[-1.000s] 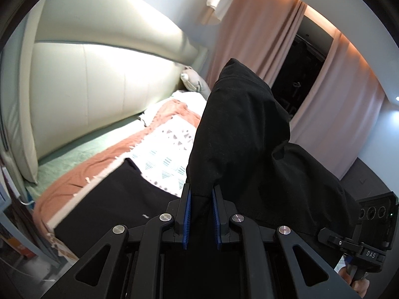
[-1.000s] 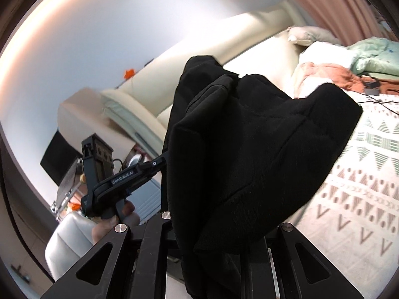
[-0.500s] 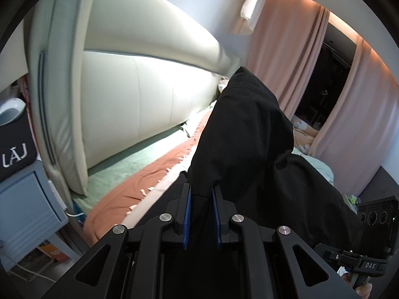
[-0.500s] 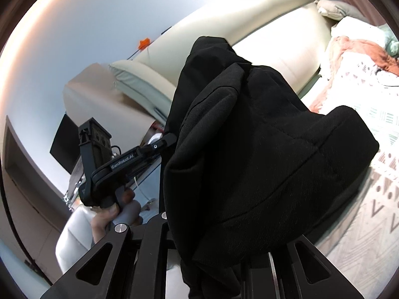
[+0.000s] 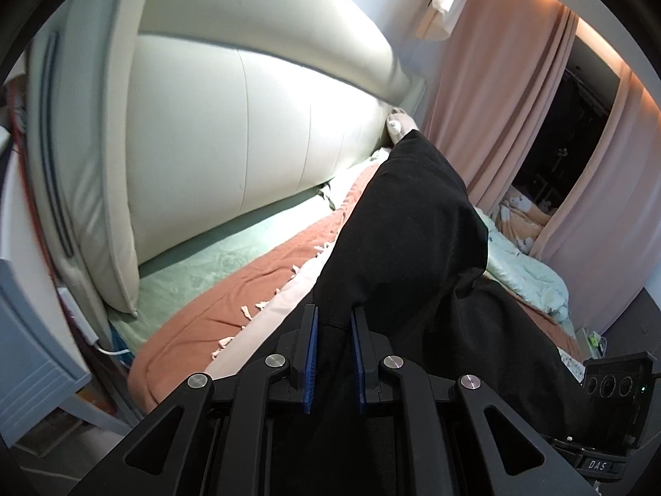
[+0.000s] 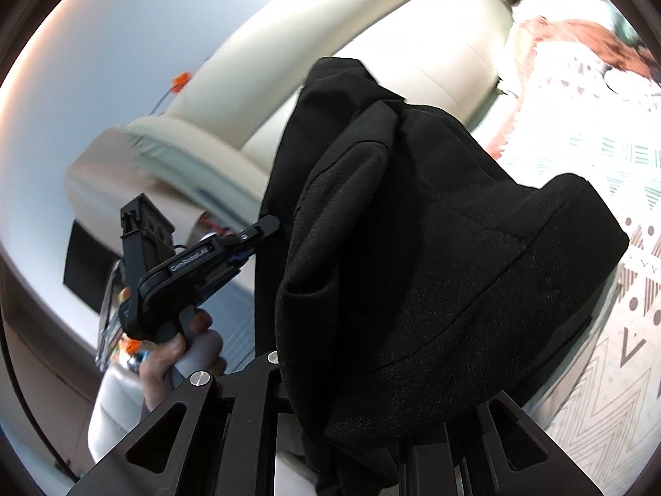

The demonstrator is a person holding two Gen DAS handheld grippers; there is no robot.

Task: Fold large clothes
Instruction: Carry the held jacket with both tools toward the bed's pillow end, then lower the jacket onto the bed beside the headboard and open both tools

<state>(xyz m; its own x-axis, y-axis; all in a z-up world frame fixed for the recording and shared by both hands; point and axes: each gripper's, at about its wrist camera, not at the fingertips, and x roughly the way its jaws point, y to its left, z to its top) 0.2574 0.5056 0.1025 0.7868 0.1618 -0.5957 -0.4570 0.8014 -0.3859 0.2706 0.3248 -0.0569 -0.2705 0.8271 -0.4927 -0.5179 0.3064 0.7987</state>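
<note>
Gripping the black garment (image 5: 405, 239) between its blue pads, the left hand-held gripper (image 5: 334, 355) holds the cloth up over the bed (image 5: 198, 330), the headboard at ten o'clock. The right hand-held gripper (image 6: 425, 467) is buried under bunched cloth heaped toward one o'clock, apparently clamped on it too, though its tips are hidden. Judging by the slack, lumpy hang, no neat fold exists yet: laying flat, smoothing and folding all seem left.
</note>
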